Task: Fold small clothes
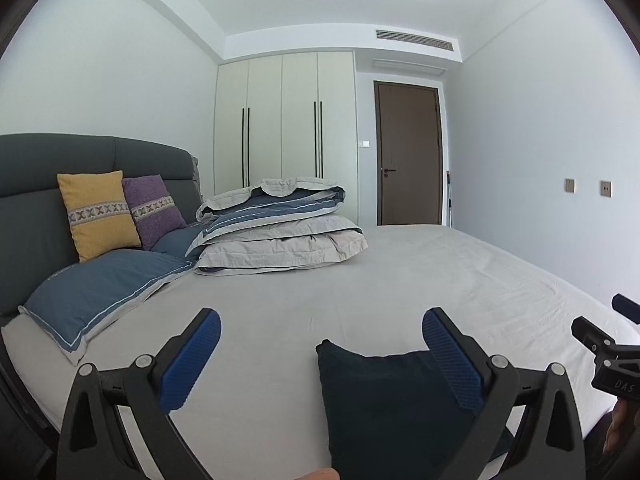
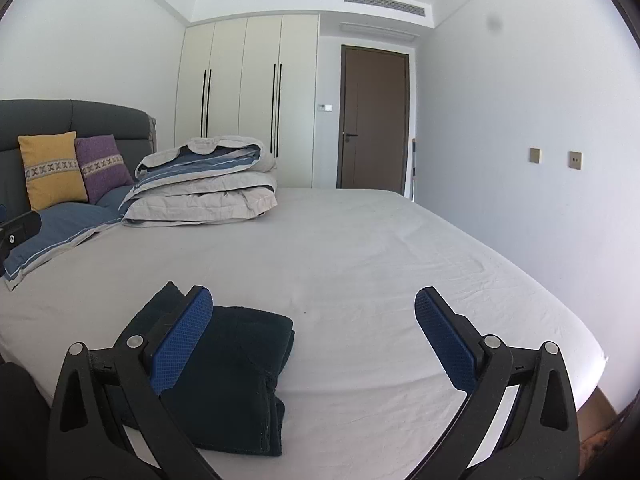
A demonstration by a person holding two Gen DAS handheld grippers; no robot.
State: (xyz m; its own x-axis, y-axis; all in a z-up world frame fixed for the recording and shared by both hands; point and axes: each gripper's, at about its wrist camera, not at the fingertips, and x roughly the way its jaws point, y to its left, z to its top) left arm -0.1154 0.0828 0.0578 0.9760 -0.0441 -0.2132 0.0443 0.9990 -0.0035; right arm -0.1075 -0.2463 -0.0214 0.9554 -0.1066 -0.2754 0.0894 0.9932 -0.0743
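Observation:
A dark navy garment [image 2: 232,372] lies folded into a thick rectangle on the grey bed sheet [image 2: 360,248], near the front edge. In the left wrist view it [image 1: 384,408] sits low and right, partly behind my right-hand finger. My left gripper [image 1: 321,334] is open and empty, just left of the garment. My right gripper [image 2: 313,308] is open and empty, with its left finger [image 2: 184,340] over the garment's left part. The right gripper [image 1: 600,348] also shows at the right edge of the left wrist view.
A folded grey-blue duvet [image 2: 208,188] is stacked at the head of the bed. Blue pillows [image 2: 60,228], a yellow cushion [image 2: 52,168] and a purple cushion [image 2: 102,166] lean on the dark headboard [image 2: 80,116]. A white wardrobe [image 2: 248,92] and brown door [image 2: 374,120] stand beyond.

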